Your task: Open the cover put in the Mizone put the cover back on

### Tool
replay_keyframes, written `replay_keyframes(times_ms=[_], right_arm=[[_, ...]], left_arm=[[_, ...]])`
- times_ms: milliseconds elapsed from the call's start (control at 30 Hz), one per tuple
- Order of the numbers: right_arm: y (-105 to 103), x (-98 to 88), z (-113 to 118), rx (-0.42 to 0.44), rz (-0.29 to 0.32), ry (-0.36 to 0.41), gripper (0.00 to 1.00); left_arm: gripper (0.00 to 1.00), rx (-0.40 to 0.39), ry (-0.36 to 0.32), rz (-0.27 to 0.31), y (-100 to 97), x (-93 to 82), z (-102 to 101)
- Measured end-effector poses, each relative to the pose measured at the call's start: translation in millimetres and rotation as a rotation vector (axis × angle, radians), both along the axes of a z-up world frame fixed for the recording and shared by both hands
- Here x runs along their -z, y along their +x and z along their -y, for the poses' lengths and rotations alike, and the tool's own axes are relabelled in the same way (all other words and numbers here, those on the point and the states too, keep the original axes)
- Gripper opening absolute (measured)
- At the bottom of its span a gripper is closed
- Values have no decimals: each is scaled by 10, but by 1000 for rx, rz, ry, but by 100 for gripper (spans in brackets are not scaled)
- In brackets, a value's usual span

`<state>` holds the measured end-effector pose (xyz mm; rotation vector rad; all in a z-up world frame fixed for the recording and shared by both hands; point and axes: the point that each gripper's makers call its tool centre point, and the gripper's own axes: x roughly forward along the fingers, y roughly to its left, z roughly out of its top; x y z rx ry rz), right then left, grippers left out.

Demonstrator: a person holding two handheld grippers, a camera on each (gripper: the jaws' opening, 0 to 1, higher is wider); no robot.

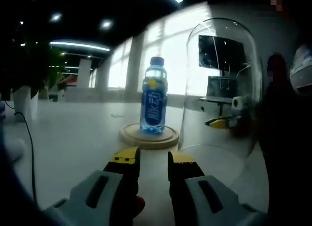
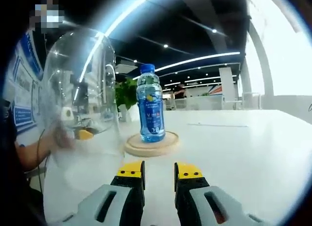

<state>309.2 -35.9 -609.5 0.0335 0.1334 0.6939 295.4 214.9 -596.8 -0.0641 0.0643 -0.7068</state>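
The blue plastic Mizone bottle (image 1: pixel 154 95) already stands upright on the round wooden base (image 1: pixel 149 136) on the white surface (image 1: pixel 73 138), so the step in hand looks like putting back the clear glass dome cover (image 1: pixel 222 89), which stands beside the base, apart from it. Take the dome low on its wall, lift it above the bottle cap, centre it, then lower it squarely onto the base. The left hand-held gripper (image 1: pixel 153 159) and right hand-held gripper (image 2: pixel 159 170) hold nothing, jaws slightly parted. One bottle, one base, one dome, two grippers.
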Motion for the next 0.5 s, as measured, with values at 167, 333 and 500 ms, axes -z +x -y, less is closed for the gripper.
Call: replay_keyframes(times_ms=[167, 333, 500], right_arm=[[-11, 7, -16, -6, 6, -15, 17], [-17, 4, -12, -3, 11, -21, 17], [-18, 9, -17, -4, 13, -30, 17]], left_arm=[[17, -1, 6, 2, -1, 4, 1], [17, -7, 7, 0, 9, 7, -7], [17, -5, 17, 1, 8, 17, 2]])
